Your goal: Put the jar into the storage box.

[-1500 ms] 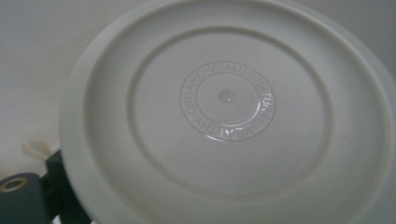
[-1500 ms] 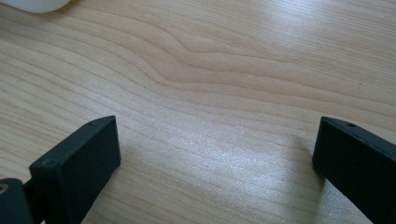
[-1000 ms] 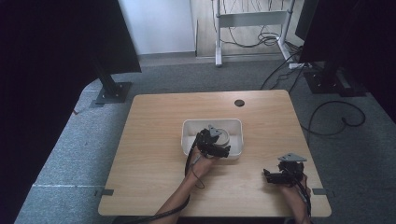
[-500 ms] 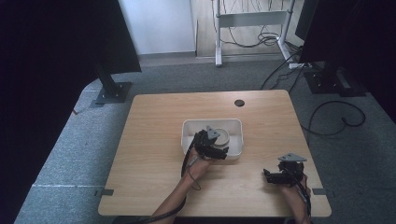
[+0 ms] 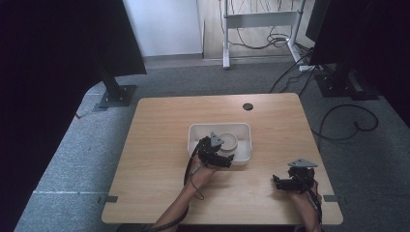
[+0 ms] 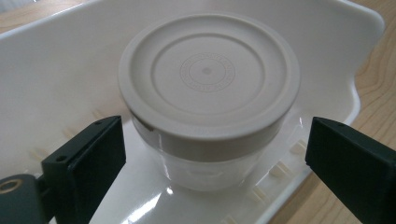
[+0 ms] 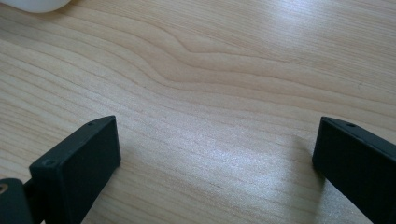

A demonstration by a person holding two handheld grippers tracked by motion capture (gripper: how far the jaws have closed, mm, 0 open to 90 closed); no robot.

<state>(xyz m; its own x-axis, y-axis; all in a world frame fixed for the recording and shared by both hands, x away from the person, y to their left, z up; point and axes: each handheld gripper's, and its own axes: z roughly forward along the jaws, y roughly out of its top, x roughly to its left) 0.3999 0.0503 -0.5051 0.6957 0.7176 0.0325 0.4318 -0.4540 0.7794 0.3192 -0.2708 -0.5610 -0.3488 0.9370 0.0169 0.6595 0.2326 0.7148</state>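
Observation:
A clear round jar with a beige lid stands inside a white plastic bin near the table's middle. My left gripper hovers over the bin's near-left part, open, its jaws spread on either side of the jar without touching it. In the left gripper view the left gripper frames the jar closely. My right gripper rests low at the table's front right, open, with bare wood between the jaws of the right gripper.
The wooden table has a dark cable hole at its far edge. Beyond it are grey carpet, black stand bases and loose cables. A corner of the white bin shows in the right gripper view.
My left gripper has drawn slightly toward the near side and left of the bin, uncovering more of the jar's lid. The right gripper has stayed put.

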